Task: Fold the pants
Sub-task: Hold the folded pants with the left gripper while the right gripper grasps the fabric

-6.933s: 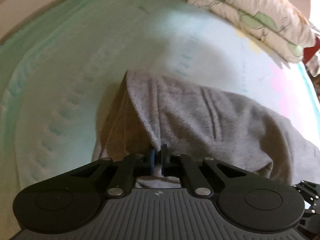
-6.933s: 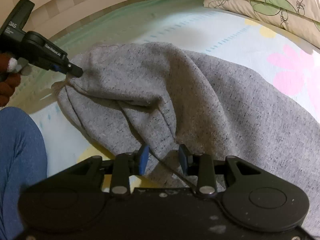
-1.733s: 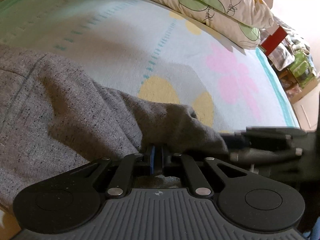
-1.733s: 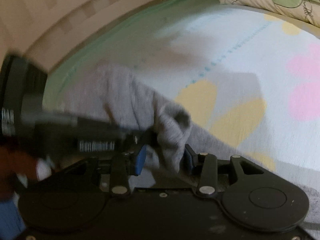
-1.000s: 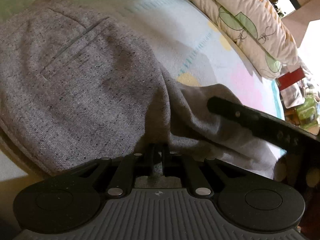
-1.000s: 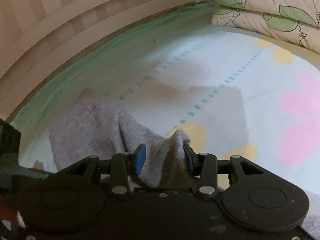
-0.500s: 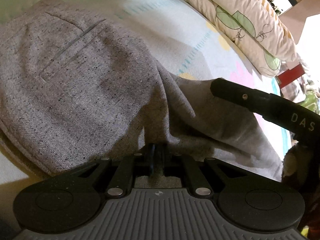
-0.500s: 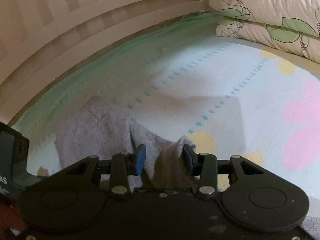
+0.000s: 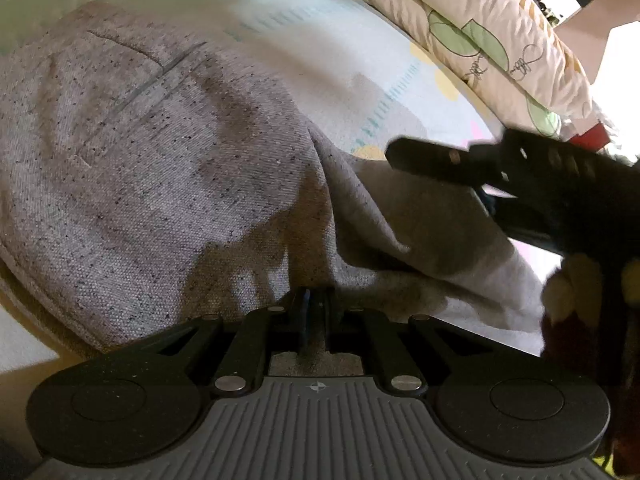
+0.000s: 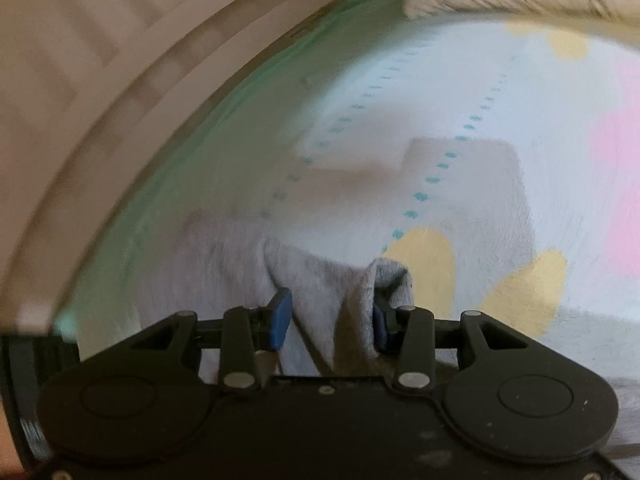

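Observation:
Grey speckled pants [image 9: 152, 168] lie on the flowered bed sheet [image 9: 360, 64], a welt pocket showing on the upper layer. My left gripper [image 9: 315, 300] is shut on a fold of the pants at its near edge. The right gripper's body [image 9: 520, 176] reaches in from the right above the cloth. In the right wrist view my right gripper [image 10: 330, 312] has its jaws apart, with a ridge of the pants [image 10: 360, 300] standing between the blue pads [image 10: 280, 316]; the cloth touches the right pad only.
A leaf-print pillow [image 9: 480, 32] lies at the far side of the bed. A striped wall with a white rail [image 10: 120, 80] runs along the left of the bed. The sheet has yellow and pink flower patches [image 10: 520, 280].
The pants' leg end has been carried over onto the waist part. In the last half second the right gripper swung lower and closer over the cloth; the left stayed shut on its fold.

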A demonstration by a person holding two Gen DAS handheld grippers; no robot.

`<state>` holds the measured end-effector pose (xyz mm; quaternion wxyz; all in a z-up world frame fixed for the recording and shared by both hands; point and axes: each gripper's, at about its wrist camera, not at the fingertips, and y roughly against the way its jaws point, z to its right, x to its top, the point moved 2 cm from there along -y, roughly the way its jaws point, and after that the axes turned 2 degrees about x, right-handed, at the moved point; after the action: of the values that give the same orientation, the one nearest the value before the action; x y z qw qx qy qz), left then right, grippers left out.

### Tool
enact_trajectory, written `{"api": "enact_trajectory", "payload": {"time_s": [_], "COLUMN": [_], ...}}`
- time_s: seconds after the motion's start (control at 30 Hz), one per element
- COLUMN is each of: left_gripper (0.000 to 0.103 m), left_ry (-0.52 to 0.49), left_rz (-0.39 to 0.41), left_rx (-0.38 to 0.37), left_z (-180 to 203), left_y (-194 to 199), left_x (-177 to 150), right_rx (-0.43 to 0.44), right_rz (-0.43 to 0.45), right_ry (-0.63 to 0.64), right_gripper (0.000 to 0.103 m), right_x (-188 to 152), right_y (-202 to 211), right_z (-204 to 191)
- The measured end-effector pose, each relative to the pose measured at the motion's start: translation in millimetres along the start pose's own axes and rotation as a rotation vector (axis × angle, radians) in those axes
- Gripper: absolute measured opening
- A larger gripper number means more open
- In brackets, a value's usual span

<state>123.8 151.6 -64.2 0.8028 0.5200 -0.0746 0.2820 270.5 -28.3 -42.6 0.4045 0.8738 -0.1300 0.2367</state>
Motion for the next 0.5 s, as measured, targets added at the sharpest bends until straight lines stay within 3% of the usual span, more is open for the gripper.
{"api": "enact_trajectory", "payload": {"time_s": [0.1, 0.13, 0.17, 0.23, 0.4, 0.5], "left_gripper": [0.007, 0.007, 0.007, 0.007, 0.007, 0.007], "left_ry": [-0.004, -0.004, -0.005, -0.010, -0.021, -0.035], "left_rz": [0.002, 0.003, 0.004, 0.006, 0.013, 0.018], "left_rx": [0.002, 0.002, 0.002, 0.005, 0.013, 0.019], "left_z": [1.0, 1.0, 0.9, 1.2, 6.9, 8.8], "left_y": [-0.3, -0.2, -0.2, -0.2, -2.1, -2.9], "left_x": [-0.2, -0.2, -0.3, -0.4, -1.3, -2.1], "right_rx": [0.010, 0.008, -0.003, -0.037, -0.145, -0.183], "right_rz": [-0.007, -0.011, -0.015, -0.023, 0.119, 0.098], "right_ry": [-0.060, -0.069, -0.070, -0.045, 0.112, 0.134], "right_gripper": [0.040, 0.030, 0.005, 0.004, 0.003, 0.003], "right_x": [7.8, 9.6, 10.9, 14.1, 44.5, 54.6], "right_y": [-6.3, -7.8, -9.2, -9.2, 2.1, -14.2], "right_z": [10.3, 12.6, 13.9, 14.2, 0.1, 5.5]}}
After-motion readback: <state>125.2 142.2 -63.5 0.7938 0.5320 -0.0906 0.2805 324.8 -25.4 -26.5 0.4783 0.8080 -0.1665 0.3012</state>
